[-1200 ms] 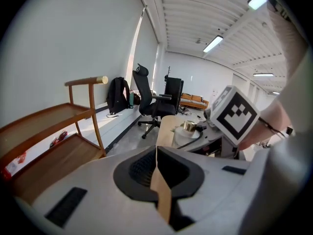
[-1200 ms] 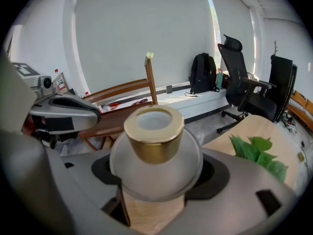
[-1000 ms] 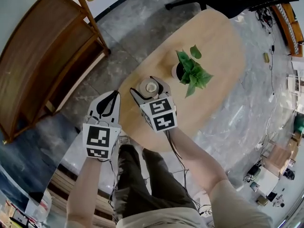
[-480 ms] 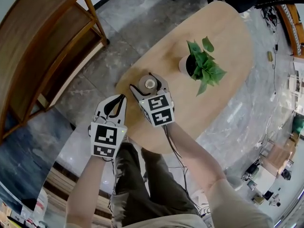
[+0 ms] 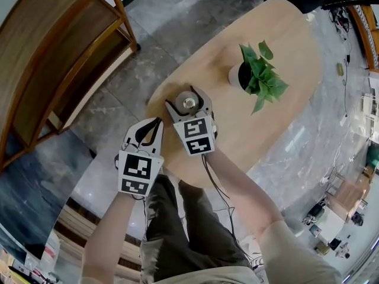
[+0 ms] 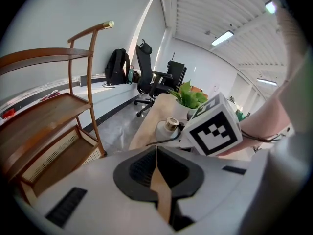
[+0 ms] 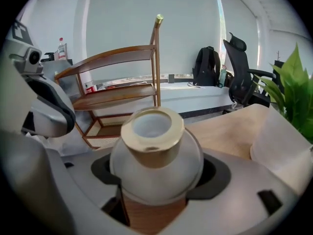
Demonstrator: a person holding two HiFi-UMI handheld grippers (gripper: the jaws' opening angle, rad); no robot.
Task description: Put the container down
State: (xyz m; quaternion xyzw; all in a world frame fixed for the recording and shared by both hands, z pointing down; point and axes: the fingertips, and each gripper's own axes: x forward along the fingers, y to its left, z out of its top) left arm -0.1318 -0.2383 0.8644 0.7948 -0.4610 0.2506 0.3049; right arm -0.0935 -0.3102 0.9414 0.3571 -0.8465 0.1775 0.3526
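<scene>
- Right gripper is clamped on the container. Its two jaws press the round white belly from either side, and the gold-rimmed neck stands upright above them.
- Left gripper hangs just to the left of the right one, near the table's edge. Its jaws are pressed together with nothing between them, so it plays no part in the hold.
- Below the right gripper is the near end of the wooden table, and bare wood shows between the jaws right under the container's base.
- I cannot tell whether the base touches the wood or sits just above it. From the head view it is low and over the tabletop, not past the edge.
- Ahead of the right gripper and off to its right stands a potted plant, well apart from the container and not in the way.
- I judge the carrying to be about done, with the container where it should land.
- What is left is to settle the base flat, spread the jaws and draw back without nudging that round belly.
</scene>
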